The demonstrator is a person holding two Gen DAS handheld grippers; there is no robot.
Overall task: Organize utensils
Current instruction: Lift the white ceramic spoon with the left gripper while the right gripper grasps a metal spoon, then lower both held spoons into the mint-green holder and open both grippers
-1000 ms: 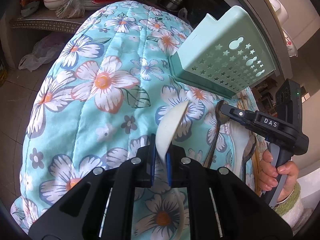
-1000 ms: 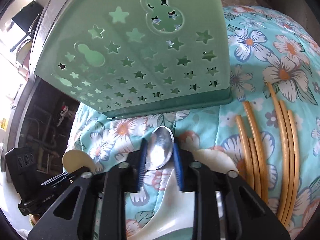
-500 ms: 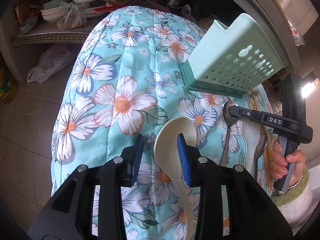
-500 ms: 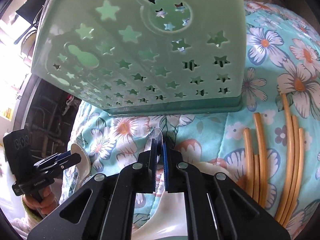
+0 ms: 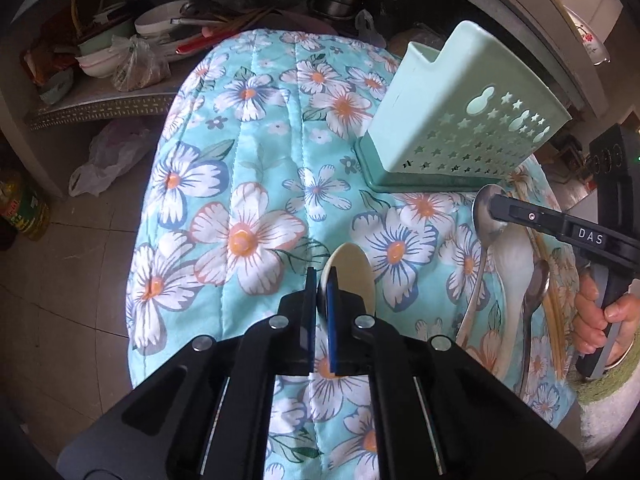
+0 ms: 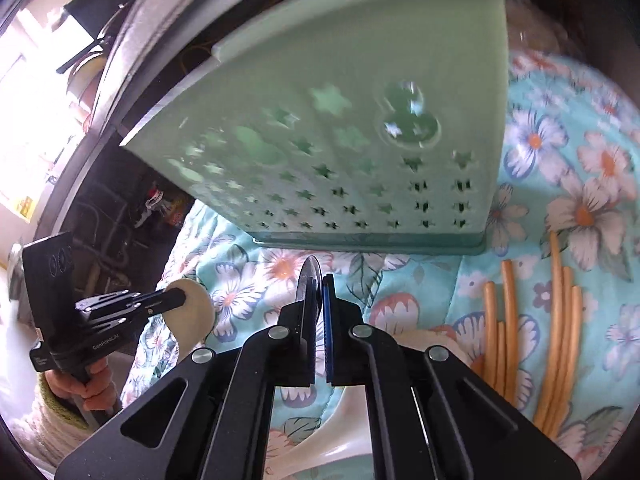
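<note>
A cream ceramic soup spoon (image 5: 352,268), its oval bowl turned on edge, is clamped between the blue pads of the left gripper (image 5: 321,284), whose jaws have just closed onto it. The right gripper (image 6: 317,280) pinches the rim of a shiny metal spoon (image 6: 309,276), seen edge-on from its own camera; in the left wrist view the same spoon's bowl sits at the 3 o'clock side of the frame.

Both spoons are above a quilted floral cloth (image 5: 248,184) in turquoise with white and orange blossoms. At 1 o'clock from the left gripper stands a mint-green plastic utensil holder (image 5: 452,128), pierced with stars and gourd shapes, just beyond the metal spoon.

On the cloth at the right gripper's 3 o'clock lies a loose bundle of wooden chopsticks (image 6: 556,320). A second white ceramic spoon (image 5: 516,268) and another metal spoon (image 5: 536,288) lie below the right gripper. A shelf of stacked bowls (image 5: 120,44) and bags fills the 11 o'clock background.
</note>
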